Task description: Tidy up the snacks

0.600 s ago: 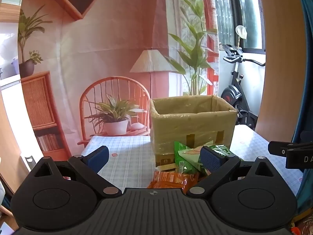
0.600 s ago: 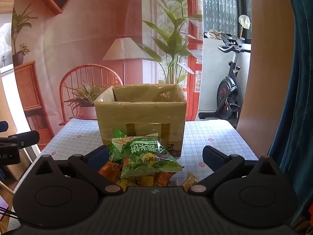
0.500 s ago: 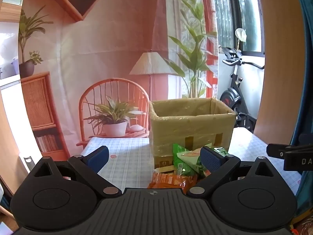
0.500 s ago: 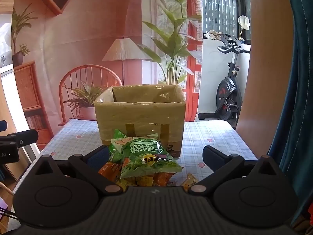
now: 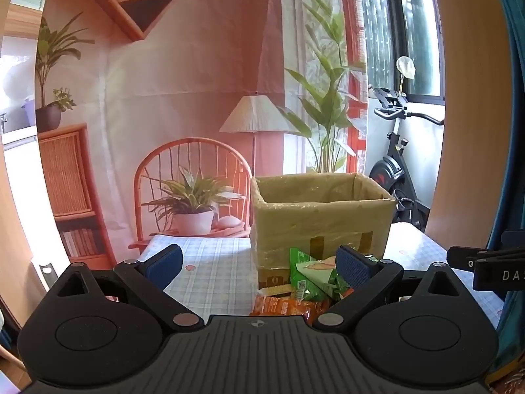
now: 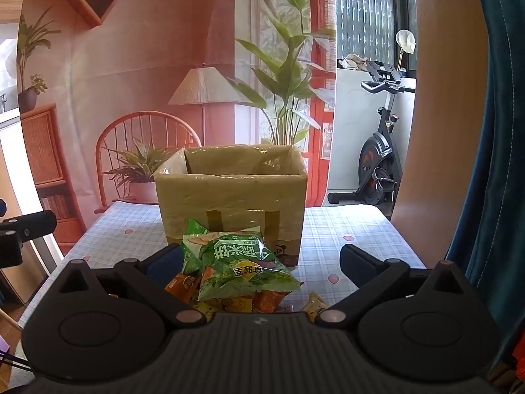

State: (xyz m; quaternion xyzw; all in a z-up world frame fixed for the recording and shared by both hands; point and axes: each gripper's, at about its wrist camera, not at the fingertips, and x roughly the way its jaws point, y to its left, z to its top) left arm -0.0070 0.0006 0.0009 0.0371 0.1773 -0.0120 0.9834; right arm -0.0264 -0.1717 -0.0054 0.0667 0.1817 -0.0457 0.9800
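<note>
I see glossy, crinkled snack packets (image 6: 239,262), green atop orange, heaped against a tape-wrapped cardboard box (image 6: 231,193) on checked tablecloth (image 6: 344,226). My left gripper (image 5: 259,262) and right gripper (image 6: 261,261) gape, empty.

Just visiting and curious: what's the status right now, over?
Left gripper open, empty. Right gripper open, empty. Snack packets piled before the open cardboard box, none visible inside. Nothing blocking.

I am in a home, at a table (image 6: 354,226) under a blue checked cloth. Behind it hangs a printed backdrop (image 5: 183,75) of a cosy room, and an exercise bike (image 6: 377,164) stands by the window (image 5: 416,32) and a teal curtain (image 6: 498,131).
</note>
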